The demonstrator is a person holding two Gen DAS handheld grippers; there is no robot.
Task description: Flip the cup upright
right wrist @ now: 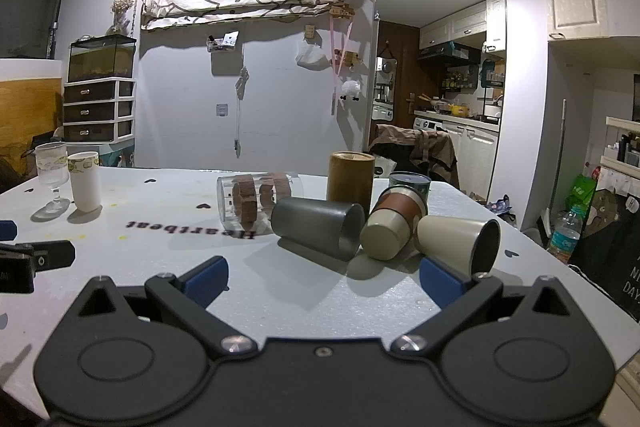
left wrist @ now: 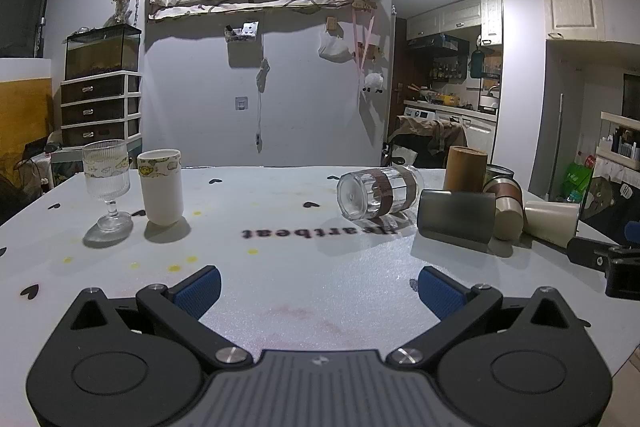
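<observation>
Approach step, no cup grasped yet

Left gripper [left wrist: 318,285] and right gripper [right wrist: 324,277] both spread wide, empty, above white foam table [right wrist: 280,291]. Dark grey metal cup [right wrist: 318,227] lies on its side ahead of right gripper, touching the brown-sleeved cup [right wrist: 394,227]. Next, likely: close on its wall, rotate upright

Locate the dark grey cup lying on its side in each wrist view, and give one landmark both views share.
Left wrist: dark grey cup lies right of centre, right of the clear glass tumbler.
Right wrist: dark grey cup lies at centre, in front of the tumbler.
Shared landmark: the "Heartbeat" lettering on the table.
</observation>
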